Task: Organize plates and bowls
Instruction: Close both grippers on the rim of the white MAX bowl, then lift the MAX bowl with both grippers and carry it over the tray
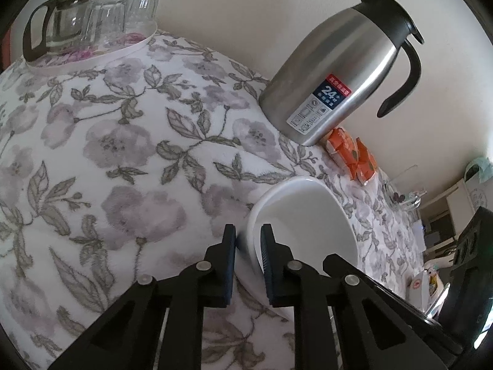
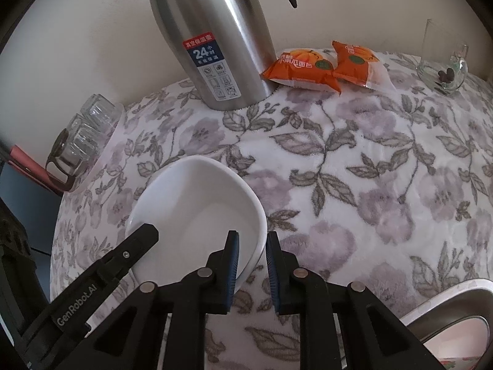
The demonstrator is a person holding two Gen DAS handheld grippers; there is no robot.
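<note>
1. Gripping the white bowl (image 2: 197, 203) by its rim from two sides: the right gripper (image 2: 251, 265) has its fingers nearly closed across the near right rim, one pad inside and one outside, and the left gripper (image 1: 248, 265) does the same on the opposite rim.
2. It sits on the flowered counter (image 2: 354, 160), toward the near edge, in front of the steel flask (image 2: 212, 37).
3. It looks glazed ceramic: stiff, fairly heavy, slick and breakable.
4. The rim is the only graspable edge; a thin pinch on glaze could slip, so lift level.
</note>
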